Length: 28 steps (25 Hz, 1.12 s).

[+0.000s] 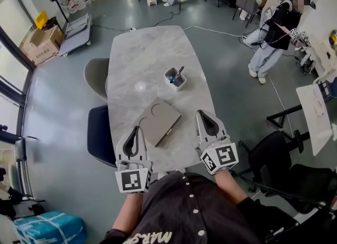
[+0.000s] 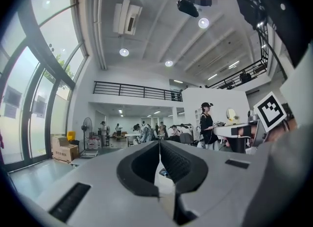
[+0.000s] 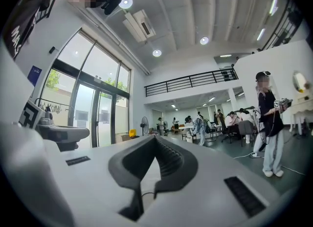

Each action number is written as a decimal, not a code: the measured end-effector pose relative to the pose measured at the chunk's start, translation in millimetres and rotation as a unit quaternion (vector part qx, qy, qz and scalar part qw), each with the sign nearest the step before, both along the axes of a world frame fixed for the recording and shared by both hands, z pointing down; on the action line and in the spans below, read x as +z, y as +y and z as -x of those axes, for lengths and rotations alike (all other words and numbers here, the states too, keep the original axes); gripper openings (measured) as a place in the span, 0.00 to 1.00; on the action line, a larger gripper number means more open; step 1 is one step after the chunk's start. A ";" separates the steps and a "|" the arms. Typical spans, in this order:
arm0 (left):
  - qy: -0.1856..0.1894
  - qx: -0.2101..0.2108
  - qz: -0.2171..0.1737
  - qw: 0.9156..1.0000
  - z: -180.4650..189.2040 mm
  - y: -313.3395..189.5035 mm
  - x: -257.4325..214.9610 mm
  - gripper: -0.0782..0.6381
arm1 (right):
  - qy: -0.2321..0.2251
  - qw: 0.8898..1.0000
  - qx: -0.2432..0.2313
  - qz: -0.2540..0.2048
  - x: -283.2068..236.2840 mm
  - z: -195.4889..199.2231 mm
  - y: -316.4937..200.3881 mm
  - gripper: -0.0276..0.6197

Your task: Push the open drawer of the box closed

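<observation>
Grey box [image 1: 159,121] lies on desk [image 1: 142,59] between left tool [image 1: 137,131] and right tool [image 1: 202,115], nearer left; both tools closed, holding nothing.

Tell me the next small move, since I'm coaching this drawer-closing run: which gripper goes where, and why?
Probably slide the right gripper left to the near-right edge of the grey box, where a gold fitting shows. Both have jaws shut and empty, suiting a push; the left gripper sits close by the box's left corner. How far the drawer stands out I cannot tell.
</observation>
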<state>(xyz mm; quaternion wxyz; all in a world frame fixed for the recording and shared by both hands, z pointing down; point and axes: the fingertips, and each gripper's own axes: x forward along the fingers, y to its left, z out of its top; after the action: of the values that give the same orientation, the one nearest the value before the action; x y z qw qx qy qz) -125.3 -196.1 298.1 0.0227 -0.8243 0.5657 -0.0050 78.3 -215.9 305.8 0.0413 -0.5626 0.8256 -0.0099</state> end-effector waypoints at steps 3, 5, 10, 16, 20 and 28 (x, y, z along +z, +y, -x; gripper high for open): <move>0.001 -0.004 0.001 1.000 0.4 2.7 0.1 0.13 | -0.005 1.000 0.000 0.003 1.6 -0.4 0.2 0.04; 0.001 -0.005 0.001 1.000 0.8 3.3 -0.2 0.13 | -0.004 1.000 0.000 0.005 1.4 0.8 0.2 0.04; 0.002 -0.005 0.002 1.000 1.2 6.4 1.7 0.13 | 0.003 1.000 0.001 0.004 0.0 4.3 3.1 0.04; 0.003 -0.005 0.008 1.000 1.5 8.8 8.5 0.13 | 0.014 1.000 -0.006 0.006 1.6 8.8 7.4 0.04; 0.004 -0.003 0.008 1.000 0.6 10.8 9.8 0.13 | 0.014 1.000 -0.008 0.003 0.2 9.6 9.4 0.04; 0.003 0.002 0.007 1.000 -0.4 10.5 8.8 0.13 | 0.007 1.000 -0.017 0.008 1.1 16.3 8.7 0.04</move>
<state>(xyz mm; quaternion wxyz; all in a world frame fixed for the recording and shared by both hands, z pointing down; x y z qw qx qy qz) -124.9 -185.5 306.9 0.0154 -0.8255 0.5642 -0.0066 62.0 -207.1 306.9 0.0309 -0.5489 0.8352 -0.0128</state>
